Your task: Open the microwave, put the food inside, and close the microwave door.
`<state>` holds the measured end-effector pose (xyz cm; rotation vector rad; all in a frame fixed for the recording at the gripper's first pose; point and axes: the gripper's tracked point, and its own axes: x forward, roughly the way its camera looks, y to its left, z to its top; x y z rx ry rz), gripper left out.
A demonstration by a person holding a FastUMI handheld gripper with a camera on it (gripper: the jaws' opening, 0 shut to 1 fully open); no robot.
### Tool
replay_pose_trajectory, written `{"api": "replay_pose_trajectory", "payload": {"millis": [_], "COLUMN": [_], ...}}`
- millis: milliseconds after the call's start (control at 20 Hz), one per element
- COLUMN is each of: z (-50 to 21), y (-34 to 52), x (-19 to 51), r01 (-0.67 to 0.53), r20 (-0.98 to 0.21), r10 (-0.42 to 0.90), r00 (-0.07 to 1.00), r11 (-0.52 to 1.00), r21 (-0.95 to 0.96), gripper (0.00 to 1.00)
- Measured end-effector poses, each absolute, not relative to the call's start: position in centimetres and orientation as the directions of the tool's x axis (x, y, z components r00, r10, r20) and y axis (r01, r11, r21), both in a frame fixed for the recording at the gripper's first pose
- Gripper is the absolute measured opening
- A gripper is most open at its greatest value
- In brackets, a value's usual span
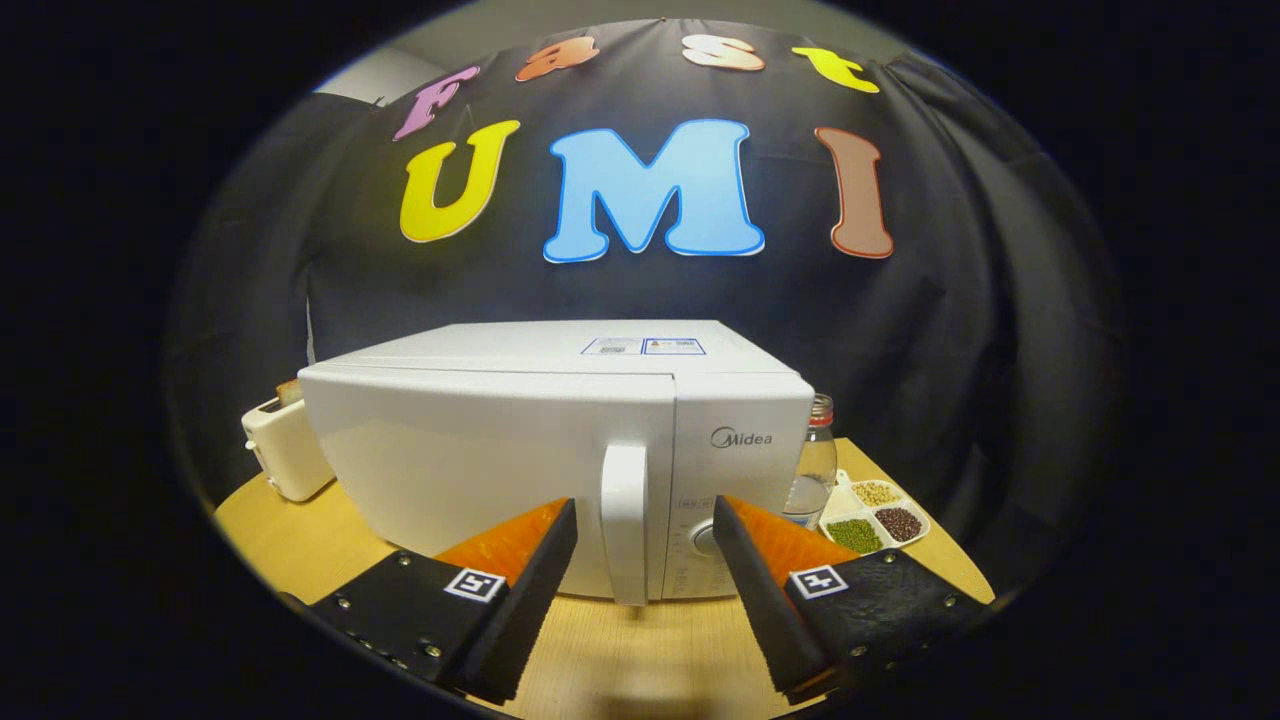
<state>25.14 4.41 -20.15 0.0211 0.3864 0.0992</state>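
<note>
White microwave (500, 450) on a round wooden table (610, 660), door shut, vertical handle (624, 520) at the door's right edge, just ahead between the fingers of the gripper (645, 520). Fingers spread wide, flanking the handle without touching, holding nothing. Rigid, smooth, likely slippery handle; best gripped mid-height and pulled steadily lest the light oven slide.

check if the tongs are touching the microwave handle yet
Apart. The gripper view shows the open tongs straddling the microwave handle, with gaps both sides.
</note>
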Motion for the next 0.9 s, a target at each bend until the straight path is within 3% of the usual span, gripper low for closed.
{"api": "replay_pose_trajectory", "payload": {"millis": [100,150,200,350,400,500,600,650,700,900], "z": [-21.2,-21.6,-21.6,-21.9,-21.8,-22.0,-22.1,-21.7,-22.0,-21.9], "y": [4.7,4.8,5.1,5.9,5.9,6.0,5.8,5.7,5.9,5.9], "x": [25.9,26.2,26.4,26.7,26.6,26.6,26.5,26.5,26.6,26.3], "r01": [-0.085,-0.075,-0.079,-0.083,-0.079,-0.075,-0.078,-0.074,-0.077,-0.066], "r20": [-0.398,-0.405,-0.406,-0.413,-0.41,-0.416,-0.432,-0.433,-0.44,-0.469], "r10": [0.103,0.095,0.101,0.101,0.088,0.08,0.076,0.073,0.076,0.071], "r00": [0.912,0.909,0.908,0.905,0.908,0.906,0.899,0.898,0.895,0.88], "r11": [0.994,0.995,0.994,0.995,0.996,0.997,0.997,0.997,0.997,0.997], "r21": [0.064,0.064,0.071,0.06,0.04,0.028,0.013,0.014,0.016,0.027], "gripper": [0.79,0.79,0.62,0.45,0.33,0.29,0.14,0.14,0.05,0.05]}}
